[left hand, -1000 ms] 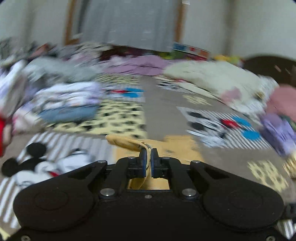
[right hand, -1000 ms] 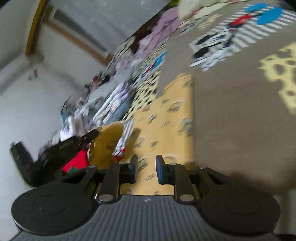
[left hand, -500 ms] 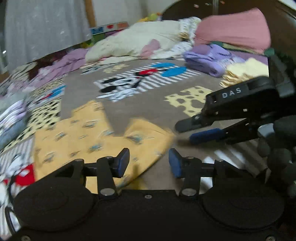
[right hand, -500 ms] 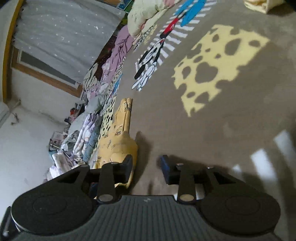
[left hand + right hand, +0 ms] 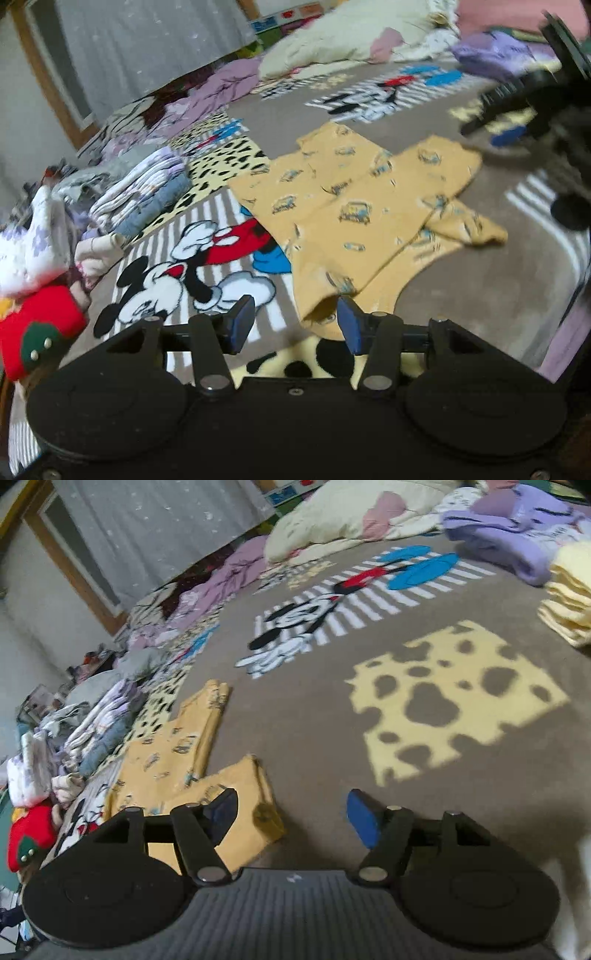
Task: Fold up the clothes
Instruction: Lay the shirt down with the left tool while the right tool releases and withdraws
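Now both grippers, left [image 5: 291,325] and right [image 5: 291,818], fingers just spread apart, empty, above yellow printed garment [image 5: 354,206] on blanket [image 5: 332,716].

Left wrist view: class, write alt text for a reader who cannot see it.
A yellow printed garment lies partly folded on a cartoon blanket. The left tool hovers open at its near edge, holding nothing.

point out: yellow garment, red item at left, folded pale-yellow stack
yellow garment [image 5: 354,206]: left wrist view, middle of the flat printed cloth.
red item [image 5: 40,325]: left wrist view, its red front face.
pale-yellow stack [image 5: 569,594]: right wrist view, stacked folded edges at the right border.
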The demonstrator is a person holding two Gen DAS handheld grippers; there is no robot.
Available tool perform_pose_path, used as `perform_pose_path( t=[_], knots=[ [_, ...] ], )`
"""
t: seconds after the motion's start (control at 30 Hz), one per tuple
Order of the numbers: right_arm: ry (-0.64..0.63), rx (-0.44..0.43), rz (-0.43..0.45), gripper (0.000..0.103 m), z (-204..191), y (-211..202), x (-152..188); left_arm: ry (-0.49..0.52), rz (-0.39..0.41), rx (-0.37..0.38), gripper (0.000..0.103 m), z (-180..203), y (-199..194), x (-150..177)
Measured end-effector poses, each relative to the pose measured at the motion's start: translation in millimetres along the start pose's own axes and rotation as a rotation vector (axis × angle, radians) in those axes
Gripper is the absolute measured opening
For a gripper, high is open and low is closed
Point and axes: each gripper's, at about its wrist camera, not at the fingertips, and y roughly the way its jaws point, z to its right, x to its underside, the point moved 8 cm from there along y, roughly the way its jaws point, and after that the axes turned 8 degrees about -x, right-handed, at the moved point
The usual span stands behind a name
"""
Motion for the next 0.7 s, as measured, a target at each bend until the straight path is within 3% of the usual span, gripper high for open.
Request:
perform_pose_path(
  t=[0.1, 0.17, 0.2, 0.27, 0.53, 0.7],
  knots=[
    [-0.032, -0.002, -0.031, 0.055, -8, 9, 0, 0.09, -0.004, -0.041, 0.049, 9, 11, 5],
    [-0.051, -0.03, -0.061, 0.029, -17, 14, 2, 0.079, -0.023, -0.031, 0.045, 10, 21, 9],
    [-0.058, -0.042, -0.078, 0.011, -21, 17, 4, 0.073, -0.028, -0.03, 0.038, 11, 24, 11],
    [-0.082, -0.048, -0.093, 0.007, -27, 20, 5, 0.055, -0.031, -0.044, 0.009, 11, 29, 14],
    [-0.059, -0.145, 0.042, 0.006, -37, -31, -18, 0.06, 0.016, -0.074, 0.005, 12, 21, 14],
    [-0.039, -0.152, 0.057, 0.006, -23, -53, -18, 0.105, 0.021, -0.073, 0.005, 22, 20, 13]
  ],
)
